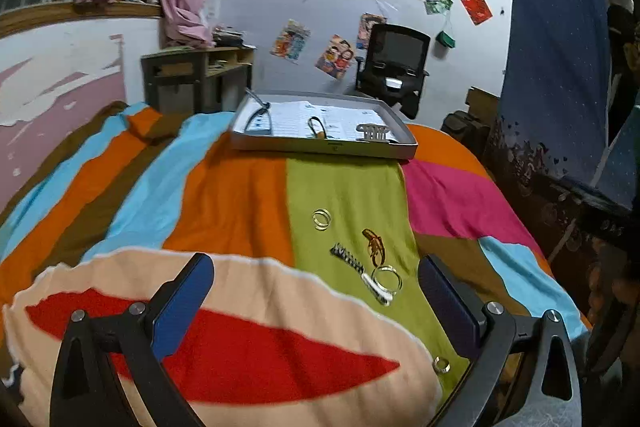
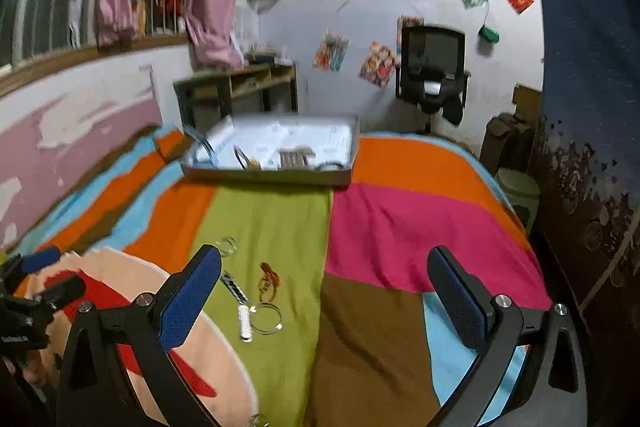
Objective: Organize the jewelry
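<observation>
Tray: the grey tray [image 1: 324, 147] sits at the far end of the bed, on the blanket [image 1: 224, 211]. It already holds a bangle [image 1: 258, 117], a loop piece [image 1: 318, 127] and a comb clip [image 1: 373, 133].
Done: judging from the tray, you are partly through; three pieces are stowed.
Left: five pieces lie on the green stripe, well apart from the tray. These are paired rings [image 1: 322, 219], an amber clip [image 1: 374, 247], a beaded clip [image 1: 360, 273], a hoop [image 1: 386, 279] touching that clip, and a small ring [image 1: 441, 365] nearest you.
Left claw: the left gripper [image 1: 316, 291] hovers over the blanket with jaws spread wide, holding nothing.
Right claw: the right gripper [image 2: 324, 291] is likewise spread and empty, with the beaded clip just inside its left finger.
Next: pick the loose pieces singly; expect the hoop and beaded clip to need separating.
Risk: thin rings may sink into the soft blanket and slip the pads.
</observation>
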Tool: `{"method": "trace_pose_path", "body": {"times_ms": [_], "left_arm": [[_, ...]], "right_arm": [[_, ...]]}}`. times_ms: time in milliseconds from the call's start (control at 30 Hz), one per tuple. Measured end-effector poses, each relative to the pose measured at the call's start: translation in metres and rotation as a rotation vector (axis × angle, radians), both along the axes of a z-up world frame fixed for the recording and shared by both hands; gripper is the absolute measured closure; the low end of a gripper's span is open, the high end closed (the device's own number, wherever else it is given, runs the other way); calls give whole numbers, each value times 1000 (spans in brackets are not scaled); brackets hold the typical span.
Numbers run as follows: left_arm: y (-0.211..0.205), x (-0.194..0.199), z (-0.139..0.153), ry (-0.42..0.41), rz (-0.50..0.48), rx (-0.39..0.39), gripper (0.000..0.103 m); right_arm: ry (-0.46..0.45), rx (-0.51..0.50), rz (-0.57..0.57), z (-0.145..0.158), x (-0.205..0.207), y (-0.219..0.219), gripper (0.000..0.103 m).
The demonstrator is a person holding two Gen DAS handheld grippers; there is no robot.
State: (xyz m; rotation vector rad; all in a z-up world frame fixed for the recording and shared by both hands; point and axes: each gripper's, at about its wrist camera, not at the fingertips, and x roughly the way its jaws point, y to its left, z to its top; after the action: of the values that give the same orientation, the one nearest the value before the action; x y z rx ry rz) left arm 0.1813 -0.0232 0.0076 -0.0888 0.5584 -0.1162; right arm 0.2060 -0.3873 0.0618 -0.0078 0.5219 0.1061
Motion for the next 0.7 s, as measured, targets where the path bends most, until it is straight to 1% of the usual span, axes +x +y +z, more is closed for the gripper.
{"method": "trace_pose_path", "body": {"times_ms": [67,167,267,333,367,400,433,467,500,533,567,633,667,700], "left_arm": [[0,21,-10,21,-23,-16,0],[-2,48,-22,55,-52,-12,5],[-7,81,-40,111,-106,-8,15],[-11,102,-52,157,-160,-16,33],[-13,111,-57,177,-182,-21,37],[-14,122,-64,199,-207,-33,44],[-15,129,-70,212,-221,-45,48],[-16,135,-76,221,-234,-57,50],[-16,141,-81,228,-244,-68,54],[-17,146,-87,238,-250,-79,60],[-18,152,-94,254,-258,-88,62],[-22,159,-102,271,-270,-79,69],[-24,163,-106,276,-285,-79,70],[-25,166,-108,283,-293,-80,70]], "right_arm": [[54,13,28,-11,25,5,2],[98,28,53,-31,49,9,2],[122,31,74,-55,66,15,3],[166,46,97,-73,76,16,10],[191,54,104,-82,80,14,17],[229,67,111,-92,85,15,25],[259,81,119,-100,89,14,28],[299,101,133,-109,94,15,32],[327,112,143,-116,97,16,38],[358,114,157,-124,101,20,40],[386,107,167,-132,104,26,44],[432,105,191,-145,110,33,50],[455,103,207,-151,113,40,56],[468,96,220,-157,114,46,59]]}}
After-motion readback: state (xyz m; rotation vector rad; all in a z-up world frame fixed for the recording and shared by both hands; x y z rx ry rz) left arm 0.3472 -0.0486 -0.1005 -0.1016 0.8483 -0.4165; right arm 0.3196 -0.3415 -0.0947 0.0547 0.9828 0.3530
